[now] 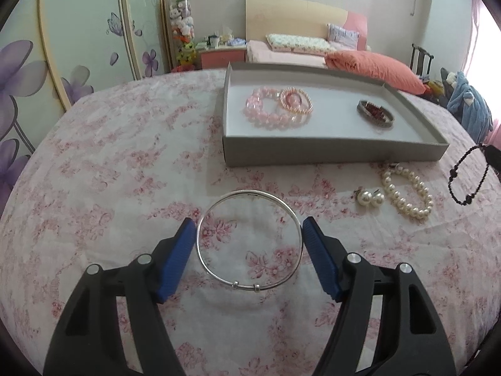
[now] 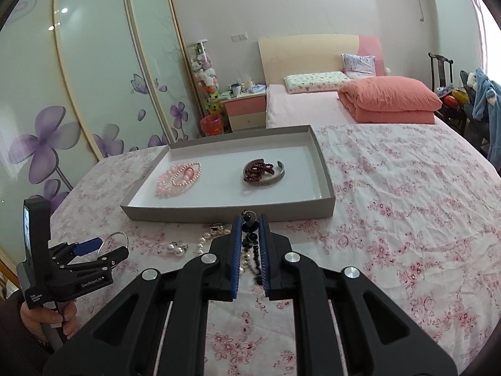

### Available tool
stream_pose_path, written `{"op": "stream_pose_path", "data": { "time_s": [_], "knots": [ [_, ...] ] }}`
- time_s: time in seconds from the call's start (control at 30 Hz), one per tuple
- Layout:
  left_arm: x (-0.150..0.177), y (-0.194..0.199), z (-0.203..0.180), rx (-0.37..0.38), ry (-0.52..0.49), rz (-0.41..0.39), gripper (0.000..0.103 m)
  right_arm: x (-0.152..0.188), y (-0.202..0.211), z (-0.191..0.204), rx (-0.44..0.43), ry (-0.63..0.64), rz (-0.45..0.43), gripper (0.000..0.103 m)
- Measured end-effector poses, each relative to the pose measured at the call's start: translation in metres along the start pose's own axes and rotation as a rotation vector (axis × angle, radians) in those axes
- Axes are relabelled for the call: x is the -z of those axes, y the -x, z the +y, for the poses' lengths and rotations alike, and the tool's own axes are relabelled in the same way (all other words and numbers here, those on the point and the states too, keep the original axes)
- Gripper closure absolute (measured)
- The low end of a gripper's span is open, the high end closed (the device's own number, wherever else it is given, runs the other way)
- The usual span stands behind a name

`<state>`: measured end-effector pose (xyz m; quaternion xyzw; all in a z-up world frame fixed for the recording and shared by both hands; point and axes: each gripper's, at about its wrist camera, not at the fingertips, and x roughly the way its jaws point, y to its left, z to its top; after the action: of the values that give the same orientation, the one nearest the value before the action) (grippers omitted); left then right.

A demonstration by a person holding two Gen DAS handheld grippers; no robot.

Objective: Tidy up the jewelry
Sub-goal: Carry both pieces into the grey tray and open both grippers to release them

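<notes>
- your left gripper (image 1: 249, 230) pinches the silver bangle (image 1: 249, 240) by its sides.
- your right gripper (image 2: 250, 224) is nearly closed, clamping a black bead bracelet (image 2: 250, 238) near the tray (image 2: 225, 211).

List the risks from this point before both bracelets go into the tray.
1. The silver bangle is pinched only at its outer edge between the left gripper fingers; being thin and smooth, it may pop out.
2. The black bead bracelet hangs loosely from the right gripper, so it could snag the tray wall on the way in.
3. The pearl bracelet and pearl earrings lie just before the tray; a low pass might drag them.
</notes>
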<state>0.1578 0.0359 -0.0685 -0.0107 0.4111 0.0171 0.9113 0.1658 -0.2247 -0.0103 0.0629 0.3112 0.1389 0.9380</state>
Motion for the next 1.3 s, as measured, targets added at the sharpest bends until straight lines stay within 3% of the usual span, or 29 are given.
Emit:
{"op": "stream_pose_path", "data": {
  "time_s": [0.73, 1.3],
  "knots": [
    [-0.011, 0.097, -0.03, 0.01, -0.054, -0.348, 0.034, -0.007, 0.036, 0.031, -0.017, 0.083, -0.161, 0.091],
    [-0.022, 0.128, -0.047, -0.009, -0.068, -0.493, 0.034, -0.013, 0.056, 0.041, 0.015, 0.127, -0.302, 0.091]
  ]
}}
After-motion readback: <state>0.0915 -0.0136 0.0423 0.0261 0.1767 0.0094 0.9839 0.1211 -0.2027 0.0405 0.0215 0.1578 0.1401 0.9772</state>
